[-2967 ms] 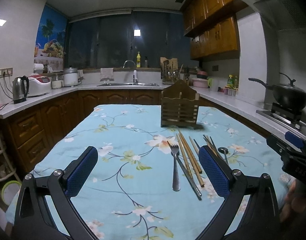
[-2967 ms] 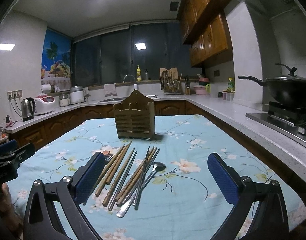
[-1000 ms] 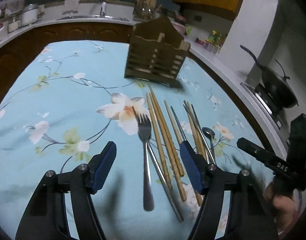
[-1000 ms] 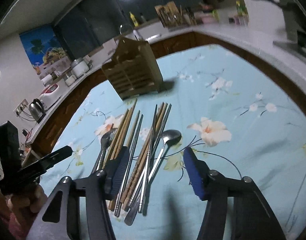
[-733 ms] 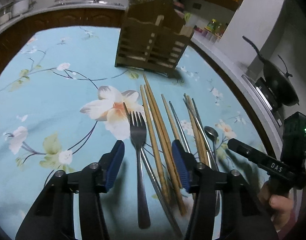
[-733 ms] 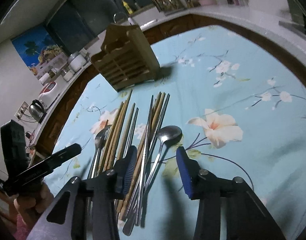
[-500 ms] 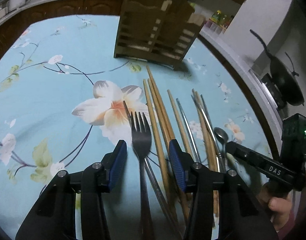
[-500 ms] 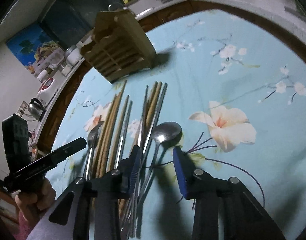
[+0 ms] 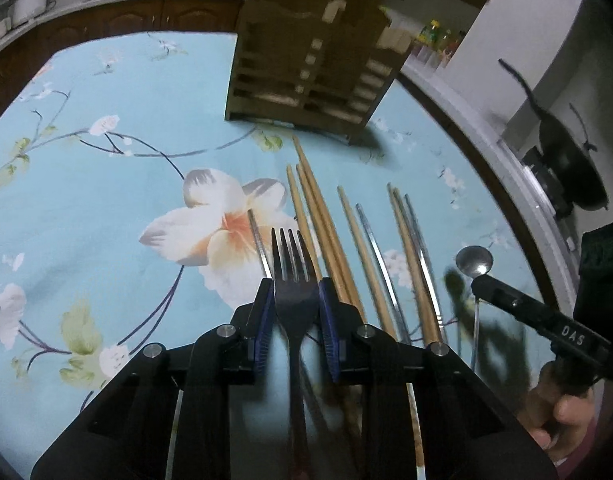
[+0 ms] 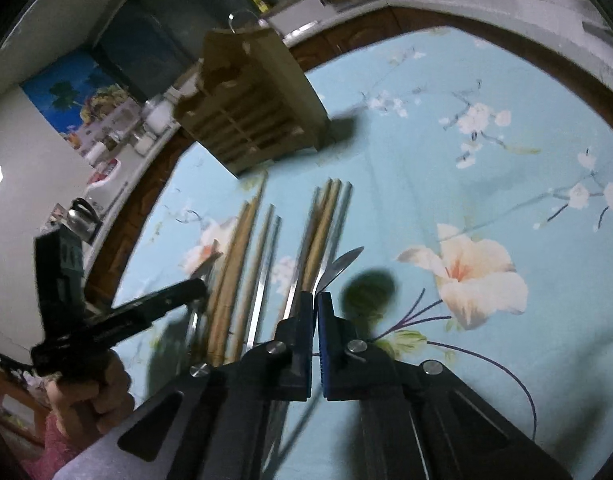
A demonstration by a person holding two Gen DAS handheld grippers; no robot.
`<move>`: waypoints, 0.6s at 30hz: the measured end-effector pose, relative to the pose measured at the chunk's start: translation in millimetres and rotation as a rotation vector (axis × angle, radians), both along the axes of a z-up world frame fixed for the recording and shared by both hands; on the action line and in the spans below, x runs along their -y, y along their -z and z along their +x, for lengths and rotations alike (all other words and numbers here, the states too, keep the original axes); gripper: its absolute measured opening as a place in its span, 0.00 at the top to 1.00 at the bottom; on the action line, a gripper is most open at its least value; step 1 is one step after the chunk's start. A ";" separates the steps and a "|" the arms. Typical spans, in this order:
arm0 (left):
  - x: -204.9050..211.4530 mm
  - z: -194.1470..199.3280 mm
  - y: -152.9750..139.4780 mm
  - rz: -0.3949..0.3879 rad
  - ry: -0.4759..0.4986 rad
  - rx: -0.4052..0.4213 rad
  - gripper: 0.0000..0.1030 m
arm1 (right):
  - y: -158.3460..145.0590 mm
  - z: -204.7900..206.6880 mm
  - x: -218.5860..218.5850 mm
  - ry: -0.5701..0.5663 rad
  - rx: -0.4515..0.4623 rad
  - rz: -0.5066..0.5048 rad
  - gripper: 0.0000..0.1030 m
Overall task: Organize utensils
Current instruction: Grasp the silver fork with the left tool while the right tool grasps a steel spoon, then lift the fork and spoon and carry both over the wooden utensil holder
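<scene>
Both claws have just been closing. The left claw (image 9: 295, 308) now has its blue pads against the two sides of the dark steel fork (image 9: 292, 276) just below the tines, clenched on it; the fork looks to be lying on the worktop (image 9: 106, 184) under its pale blue flowered cloth. The right claw (image 10: 315, 304) is shut tight, and the slim steel spoon (image 10: 340, 266) runs up out of it, bowl tipped on edge above its shadow — so it seems pinched by the handle and raised off the cloth.

So both picks look made; the slatted wooden utensil holder (image 9: 310, 64) beyond waits empty-handed, while the wooden and metal chopsticks (image 9: 326, 232) lie loose between fork and spoon.

Three seconds back both claws stood wide open and higher above the cloth — with fork and spoon lying flat among the chopsticks.
</scene>
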State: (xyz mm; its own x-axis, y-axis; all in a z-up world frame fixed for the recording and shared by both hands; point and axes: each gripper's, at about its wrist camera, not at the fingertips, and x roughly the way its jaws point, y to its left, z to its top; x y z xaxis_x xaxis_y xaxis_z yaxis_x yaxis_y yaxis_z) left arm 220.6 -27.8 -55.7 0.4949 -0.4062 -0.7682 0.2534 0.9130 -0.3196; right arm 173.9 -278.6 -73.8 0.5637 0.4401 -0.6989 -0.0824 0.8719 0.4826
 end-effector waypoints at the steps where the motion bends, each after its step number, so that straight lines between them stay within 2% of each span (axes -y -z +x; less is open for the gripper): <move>1: -2.2 -4.0 -3.5 -0.008 -0.001 0.007 0.80 | -5.5 -2.2 0.1 0.003 0.014 -0.010 0.98; 7: -20.4 -26.1 -30.6 -0.083 -0.018 0.054 0.80 | -40.6 -17.9 8.7 0.032 0.104 -0.042 0.98; 15: -39.6 -51.0 -69.2 -0.151 -0.050 0.144 0.82 | -82.8 -29.1 14.2 0.049 0.204 -0.016 0.98; 16: -41.4 -53.6 -74.8 -0.161 -0.049 0.156 0.85 | -86.0 -29.2 14.4 0.048 0.211 -0.010 0.98; 17: -42.9 -55.3 -77.8 -0.168 -0.047 0.163 0.96 | -90.0 -29.3 14.0 0.047 0.221 -0.003 0.98; 18: -43.8 -56.1 -81.1 -0.171 -0.045 0.169 0.97 | -95.6 -28.9 13.5 0.042 0.235 0.005 0.98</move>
State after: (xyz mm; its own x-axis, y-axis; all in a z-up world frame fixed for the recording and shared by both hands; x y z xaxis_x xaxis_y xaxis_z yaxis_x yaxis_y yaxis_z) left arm 164.5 15.9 25.4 0.6315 -0.4977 -0.5946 0.2764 0.8609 -0.4271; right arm 145.0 -292.1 21.9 0.7285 0.4159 -0.5444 -0.1565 0.8747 0.4587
